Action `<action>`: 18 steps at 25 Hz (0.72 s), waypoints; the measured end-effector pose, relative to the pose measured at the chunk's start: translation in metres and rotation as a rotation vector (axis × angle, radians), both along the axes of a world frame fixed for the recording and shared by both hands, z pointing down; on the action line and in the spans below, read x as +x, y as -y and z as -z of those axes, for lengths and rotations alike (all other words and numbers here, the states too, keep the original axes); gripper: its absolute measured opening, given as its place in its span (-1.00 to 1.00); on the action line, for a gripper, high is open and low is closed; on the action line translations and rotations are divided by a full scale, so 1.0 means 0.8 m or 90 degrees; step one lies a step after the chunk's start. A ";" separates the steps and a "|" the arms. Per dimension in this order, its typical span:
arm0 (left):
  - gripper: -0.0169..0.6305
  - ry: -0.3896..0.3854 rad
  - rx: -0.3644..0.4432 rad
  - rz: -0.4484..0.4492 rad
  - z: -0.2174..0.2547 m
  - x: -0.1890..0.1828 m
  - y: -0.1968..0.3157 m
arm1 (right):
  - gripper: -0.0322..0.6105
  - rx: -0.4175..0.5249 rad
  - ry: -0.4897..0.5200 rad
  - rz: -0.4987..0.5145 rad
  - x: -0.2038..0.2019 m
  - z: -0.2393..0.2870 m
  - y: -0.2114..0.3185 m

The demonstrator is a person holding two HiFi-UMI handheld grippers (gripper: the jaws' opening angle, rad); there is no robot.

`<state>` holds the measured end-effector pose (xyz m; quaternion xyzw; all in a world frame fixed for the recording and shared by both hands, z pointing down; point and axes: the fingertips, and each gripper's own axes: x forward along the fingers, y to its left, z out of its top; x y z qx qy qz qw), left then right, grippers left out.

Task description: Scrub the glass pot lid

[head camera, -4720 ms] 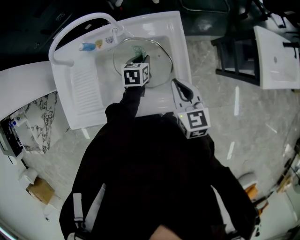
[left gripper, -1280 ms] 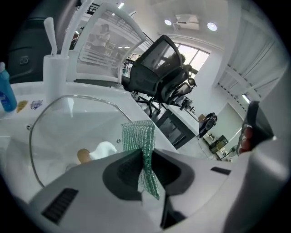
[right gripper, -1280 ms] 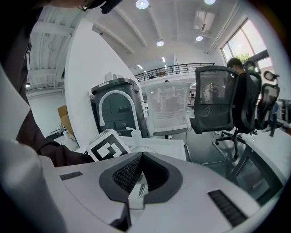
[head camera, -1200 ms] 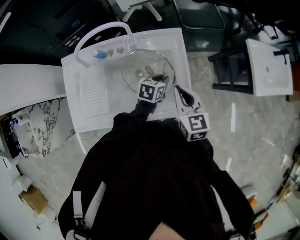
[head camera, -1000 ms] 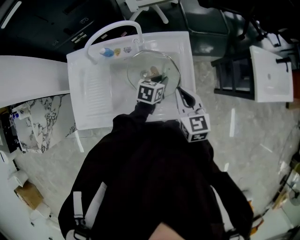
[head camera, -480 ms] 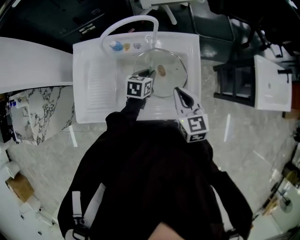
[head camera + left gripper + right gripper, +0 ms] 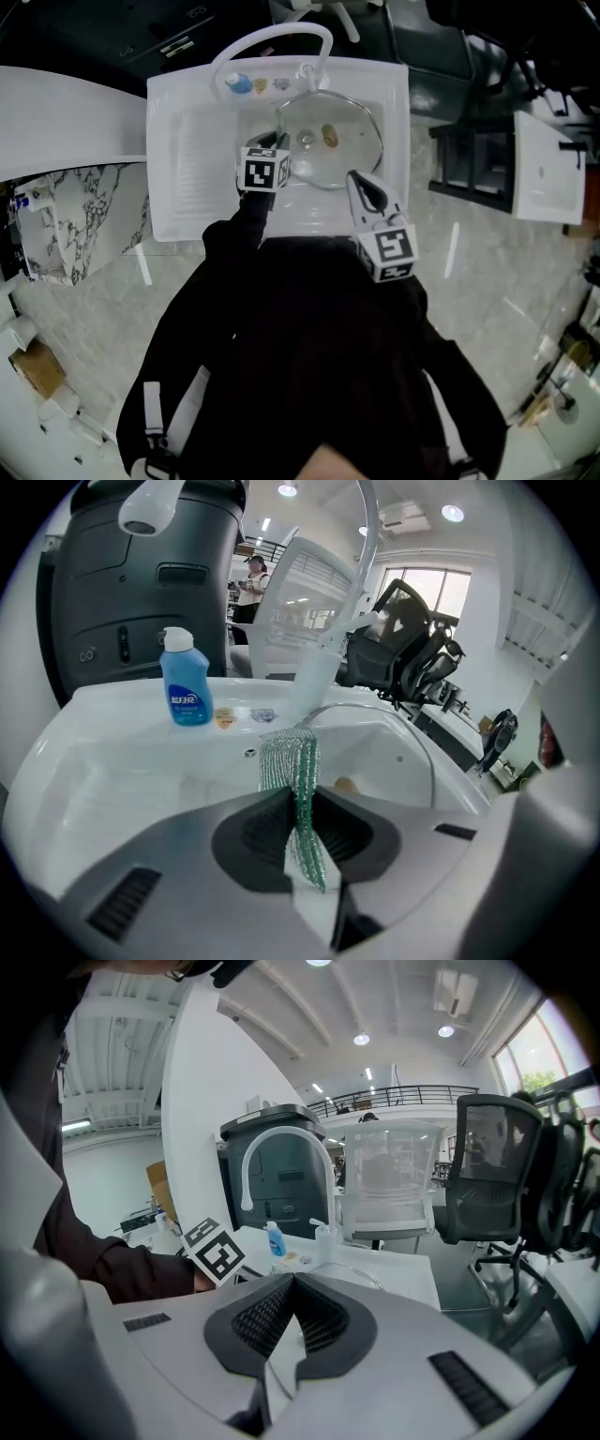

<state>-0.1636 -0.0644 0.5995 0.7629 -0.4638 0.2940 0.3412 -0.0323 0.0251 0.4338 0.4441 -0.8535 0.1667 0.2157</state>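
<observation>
Head view, item list. Glass pot lid (image 7: 345, 161): lies in the basin of a white sink unit (image 7: 398, 112), broad face towards the camera. It is round, so it has no long axis. Its far edge sits near the foot of the white faucet (image 7: 274, 36).

Right gripper (image 7: 357, 180): jaws clamped on the lid's near right rim.

Left gripper (image 7: 267, 142): at the lid's left rim, jaws pointing towards the faucet. Contact with the glass cannot be told.

Left gripper view: left gripper (image 7: 300, 801) pinched on a green and silver mesh scrubbing cloth (image 7: 289, 759), which stands upright past the jaw tips. The lid (image 7: 398, 752) lies to the right of the cloth. A blue bottle (image 7: 185, 691) stands on the ledge at far left.

Room: the lid fills most of the basin, and a ribbed washboard (image 7: 192, 169) lies open on the left.

Right gripper view: right gripper (image 7: 293, 1283), pads meeting, with the lid's rim (image 7: 354, 1276) just beyond them.
</observation>
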 end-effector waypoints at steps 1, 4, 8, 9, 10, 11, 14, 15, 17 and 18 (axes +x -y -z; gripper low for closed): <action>-0.76 0.011 -0.002 0.003 -0.005 -0.006 -0.001 | -0.89 -0.002 -0.002 0.003 -0.002 -0.002 0.000; -0.76 0.036 -0.017 0.009 -0.024 -0.019 -0.007 | -0.89 -0.005 -0.005 0.005 -0.008 -0.007 0.000; -0.76 0.044 -0.046 0.009 -0.052 -0.019 -0.014 | -0.89 -0.008 -0.007 0.000 -0.007 -0.009 0.001; -0.76 0.044 -0.052 0.007 -0.057 -0.017 -0.015 | -0.89 -0.012 -0.012 0.001 -0.004 -0.011 0.000; -0.76 0.045 -0.056 0.004 -0.062 -0.016 -0.016 | -0.89 -0.015 -0.013 -0.002 -0.002 -0.012 0.000; -0.76 0.044 -0.059 0.002 -0.065 -0.013 -0.015 | -0.89 -0.017 -0.014 -0.006 0.001 -0.013 0.000; -0.75 0.035 -0.065 -0.001 -0.070 -0.002 -0.013 | -0.89 -0.029 -0.021 -0.011 0.012 -0.018 -0.002; -0.75 0.032 -0.067 -0.001 -0.072 0.000 -0.012 | -0.89 -0.033 -0.022 -0.013 0.015 -0.020 -0.002; -0.75 0.028 -0.071 0.000 -0.075 0.004 -0.011 | -0.89 -0.040 -0.023 -0.015 0.019 -0.021 -0.002; -0.75 0.025 -0.072 0.000 -0.076 0.005 -0.010 | -0.89 -0.041 -0.024 -0.015 0.020 -0.021 -0.001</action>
